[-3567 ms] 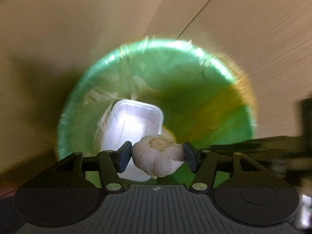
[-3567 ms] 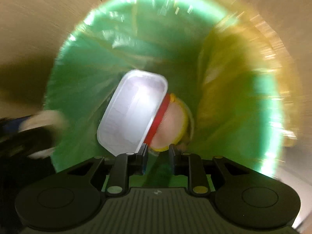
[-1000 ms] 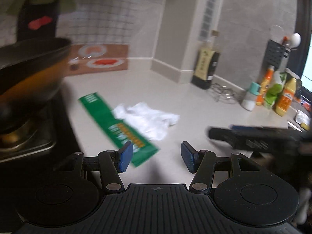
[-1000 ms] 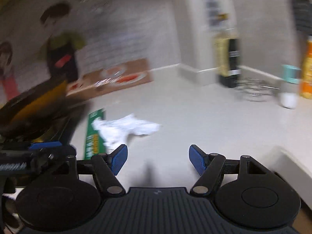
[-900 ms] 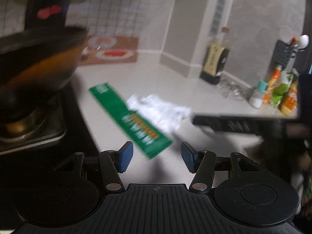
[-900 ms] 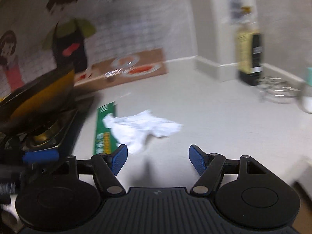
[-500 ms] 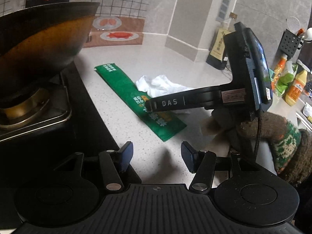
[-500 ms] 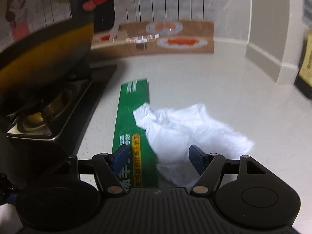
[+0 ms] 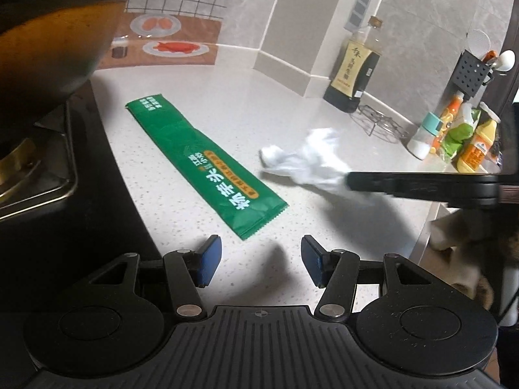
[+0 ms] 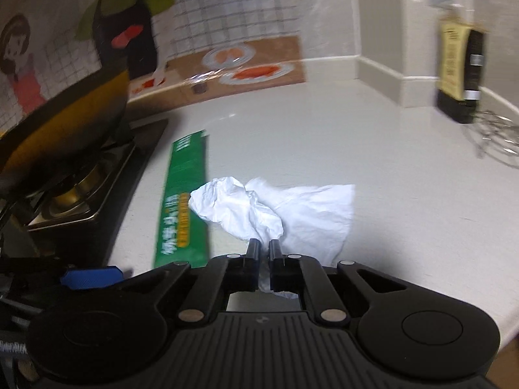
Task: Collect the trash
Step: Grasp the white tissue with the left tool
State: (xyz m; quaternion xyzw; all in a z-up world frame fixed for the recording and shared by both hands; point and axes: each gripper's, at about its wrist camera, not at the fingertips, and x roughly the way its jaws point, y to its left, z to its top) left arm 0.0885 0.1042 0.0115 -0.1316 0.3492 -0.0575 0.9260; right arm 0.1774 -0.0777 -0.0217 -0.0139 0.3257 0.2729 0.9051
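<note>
Two pieces of trash lie on the pale countertop (image 9: 259, 97): a crumpled white tissue (image 10: 275, 207) and a long green wrapper (image 9: 207, 168). Half a second ago the right gripper (image 10: 262, 249) had its pads spread on either side of the tissue; now they are pressed together and pinch the tissue's near edge, with the paper bunched up just ahead of them. In the left wrist view the tissue has also come away from the wrapper it was overlapping, and now sits beside it with a gap between, so the right hand seems to be dragging or lifting it clear. That piece looks secured. The left gripper (image 9: 261, 254) keeps its blue pads spread with nothing between them, and it has sunk closer to the near end of the wrapper, which lies flat beside the stove (image 9: 48, 175) under the wok (image 9: 55, 29). The wrapper is probably next
</note>
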